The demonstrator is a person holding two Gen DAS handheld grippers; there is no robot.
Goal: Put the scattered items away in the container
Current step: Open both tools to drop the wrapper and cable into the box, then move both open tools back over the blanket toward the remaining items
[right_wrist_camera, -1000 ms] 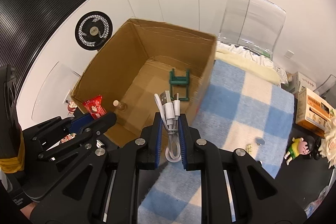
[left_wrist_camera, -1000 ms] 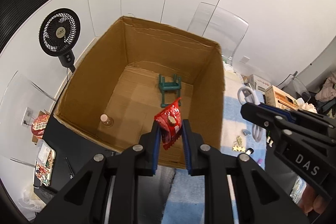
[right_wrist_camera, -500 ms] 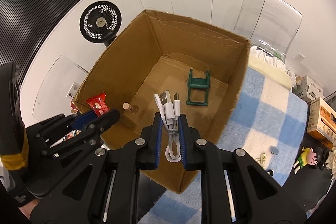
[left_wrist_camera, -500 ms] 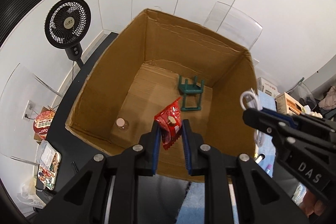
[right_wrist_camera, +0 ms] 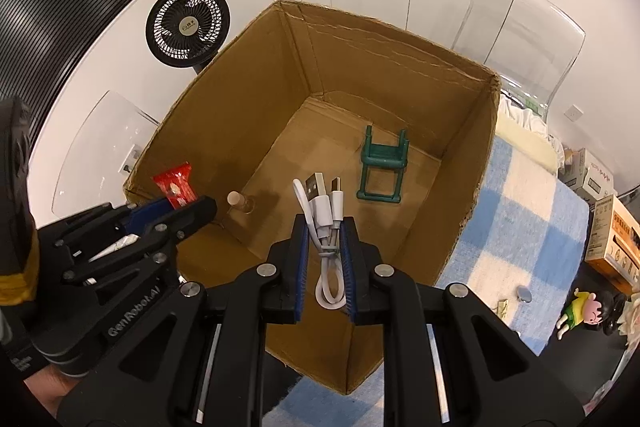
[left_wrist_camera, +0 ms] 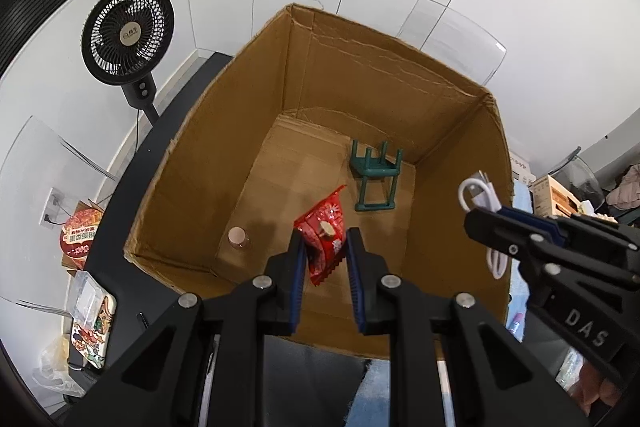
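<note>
An open cardboard box [left_wrist_camera: 360, 75] [right_wrist_camera: 380, 67] lies below both grippers. On its floor a green toy stool [left_wrist_camera: 376, 171] [right_wrist_camera: 384, 167] lies on its side and a small bottle [left_wrist_camera: 239, 238] [right_wrist_camera: 238, 201] stands near the front left corner. My left gripper [left_wrist_camera: 325, 247] [right_wrist_camera: 208, 205] hangs over the box, shut on a red snack packet [left_wrist_camera: 326, 215] [right_wrist_camera: 176, 185]. To its right, my right gripper [right_wrist_camera: 324, 223] [left_wrist_camera: 474, 221] holds a coiled white USB cable [right_wrist_camera: 318, 205] [left_wrist_camera: 478, 191] upright above the box floor. Its jaws are opening, with the cable still between the pads.
A black standing fan [left_wrist_camera: 128, 33] is behind the box on the left. A blue-and-white checked blanket [right_wrist_camera: 520, 227] spreads right of the box, with a clear chair [right_wrist_camera: 520, 35] behind it. A toy figure [right_wrist_camera: 580, 311] and printed cartons [right_wrist_camera: 612, 243] lie further right.
Both grippers have moved forward and down from the box's near edge to above its inside, still carrying the packet and the cable. The box fills more of both views.
</note>
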